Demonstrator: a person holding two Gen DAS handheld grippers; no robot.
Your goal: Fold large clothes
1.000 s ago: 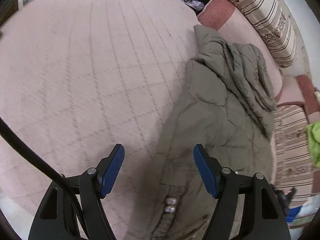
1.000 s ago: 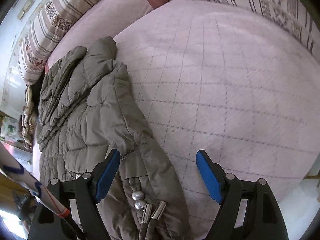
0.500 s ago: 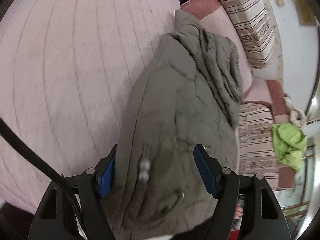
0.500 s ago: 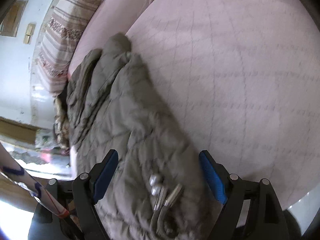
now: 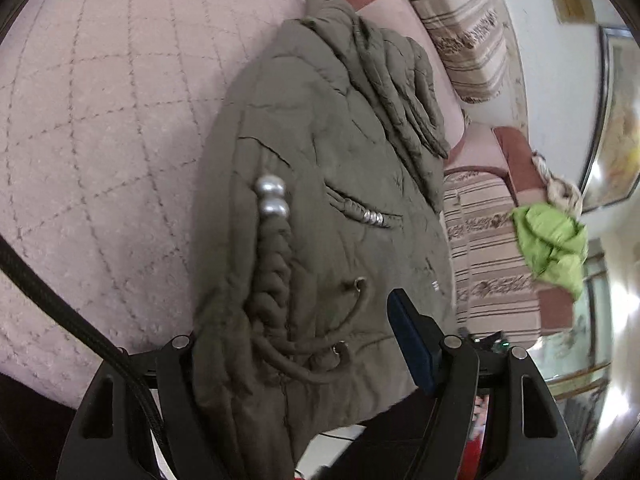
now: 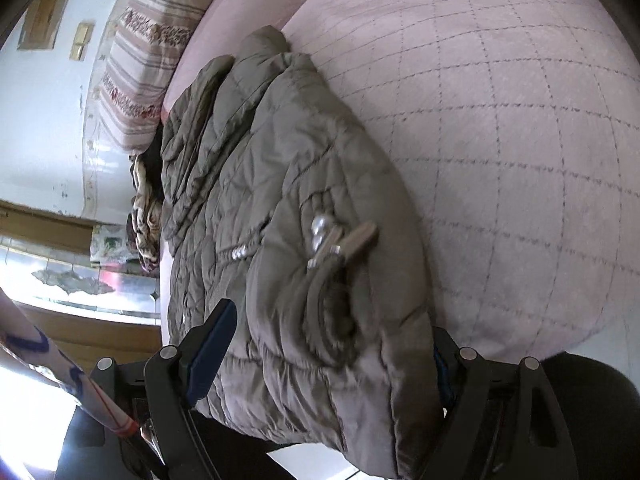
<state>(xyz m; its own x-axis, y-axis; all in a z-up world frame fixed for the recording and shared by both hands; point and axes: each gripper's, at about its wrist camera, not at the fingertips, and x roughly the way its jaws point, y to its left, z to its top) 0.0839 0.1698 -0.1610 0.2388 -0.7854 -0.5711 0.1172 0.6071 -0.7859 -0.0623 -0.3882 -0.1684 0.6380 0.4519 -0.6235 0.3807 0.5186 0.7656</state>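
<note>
Nearest the cameras, the hem end of the olive quilted jacket (image 5: 328, 152) bulges up between the fingers of both tools. The left gripper (image 5: 304, 340) is spread wide: its right finger shows its blue pad just beside the cloth, while its left finger is buried behind the padded edge, so whether it pinches anything cannot be told. The right gripper (image 6: 328, 344) is likewise wide, its left blue finger clear at the jacket's side and its right finger mostly hidden under the hem. Between the left fingers lies a braided cord (image 5: 276, 264) ending in two silver beads (image 5: 271, 199); between the right fingers sit the drawstring's metal tips (image 6: 348, 240). To fold well from here, I judge each tool should close on the full thickness of the hem, outside the cords and beads so they do not slip or snag, then both should lift evenly and carry the hem forward toward the collar, keeping the edge straight. Beyond the fingers the jacket stretches away across the pink quilted bed (image 5: 100, 120), its crumpled hood end (image 6: 260, 48) farthest off near a striped cushion (image 5: 460, 28). Far to the right of the left fingers a lime-green garment (image 5: 552, 240) lies on striped seating. No brand, label or writing can be read anywhere.
</note>
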